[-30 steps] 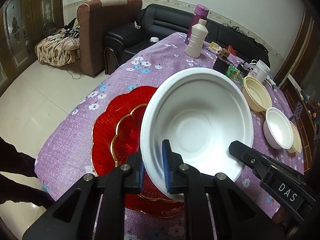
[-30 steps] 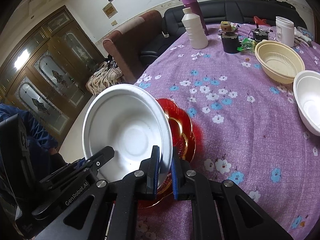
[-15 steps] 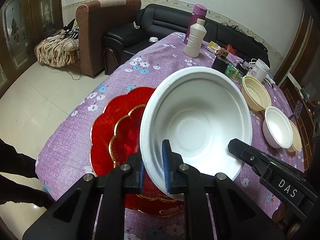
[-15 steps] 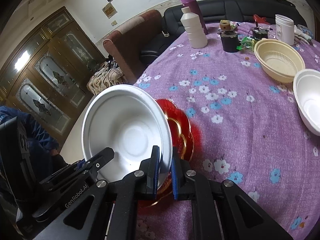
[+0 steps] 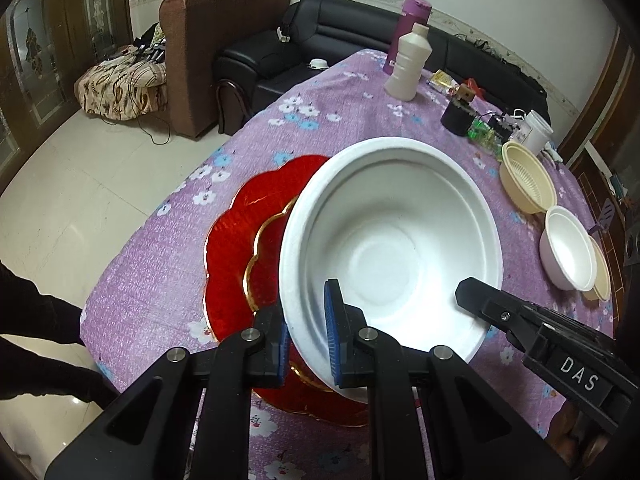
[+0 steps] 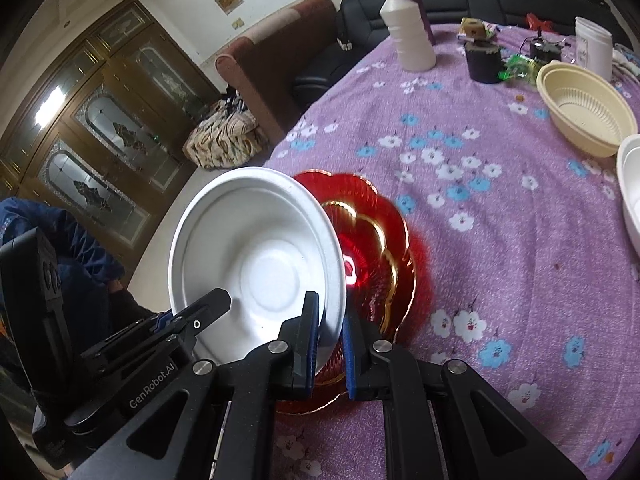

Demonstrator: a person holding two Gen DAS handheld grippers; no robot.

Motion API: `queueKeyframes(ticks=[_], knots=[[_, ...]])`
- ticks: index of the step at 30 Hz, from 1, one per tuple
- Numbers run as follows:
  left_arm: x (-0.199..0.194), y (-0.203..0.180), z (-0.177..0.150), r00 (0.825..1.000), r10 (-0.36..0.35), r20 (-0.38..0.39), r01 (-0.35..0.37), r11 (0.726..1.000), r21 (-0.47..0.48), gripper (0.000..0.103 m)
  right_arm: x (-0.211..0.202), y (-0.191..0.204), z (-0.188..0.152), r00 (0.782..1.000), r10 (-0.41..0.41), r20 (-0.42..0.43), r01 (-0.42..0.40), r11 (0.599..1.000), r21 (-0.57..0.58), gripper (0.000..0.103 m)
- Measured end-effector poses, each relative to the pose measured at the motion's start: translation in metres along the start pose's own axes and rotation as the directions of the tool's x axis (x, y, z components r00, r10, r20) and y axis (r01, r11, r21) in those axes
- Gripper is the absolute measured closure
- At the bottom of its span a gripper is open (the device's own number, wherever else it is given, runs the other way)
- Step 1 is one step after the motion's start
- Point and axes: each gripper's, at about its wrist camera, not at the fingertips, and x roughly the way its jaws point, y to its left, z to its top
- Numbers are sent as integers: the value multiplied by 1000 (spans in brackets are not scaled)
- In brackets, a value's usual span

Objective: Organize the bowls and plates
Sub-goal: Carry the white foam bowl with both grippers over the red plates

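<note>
A large white foam bowl (image 5: 392, 248) hangs tilted above two stacked red plates with gold rims (image 5: 240, 240) on the purple flowered tablecloth (image 5: 344, 120). My left gripper (image 5: 306, 340) is shut on the bowl's near left rim, one blue pad inside and one outside. The right gripper (image 6: 331, 344) is shut on the opposite rim of the same bowl (image 6: 256, 264), just over the red plates (image 6: 376, 232). Each gripper's black finger also shows in the other's view, at the bowl's edge.
At the table's right stand a cream ribbed bowl (image 5: 528, 184) and a small white bowl (image 5: 568, 252) nested in a cream one. Further back are a white bottle (image 5: 408, 64), a purple flask (image 5: 412, 12), a black cup (image 5: 456, 116) and a white jar (image 5: 536, 132). Sofas stand beyond the table.
Both grippers keep their hold on the white bowl over the red plates. Only the views have tilted slightly; nothing on the table has moved.
</note>
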Motion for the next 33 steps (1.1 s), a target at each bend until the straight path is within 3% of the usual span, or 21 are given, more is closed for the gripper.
queueKeyframes(ticks=[16, 33], knots=[[24, 8, -4, 995, -25, -95, 23, 999, -30, 90, 23, -6, -5, 997, -28, -73, 30, 999, 17, 93], [28, 10, -2, 995, -28, -101, 24, 999, -38, 90, 26, -4, -3, 997, -31, -76, 33, 999, 26, 93]])
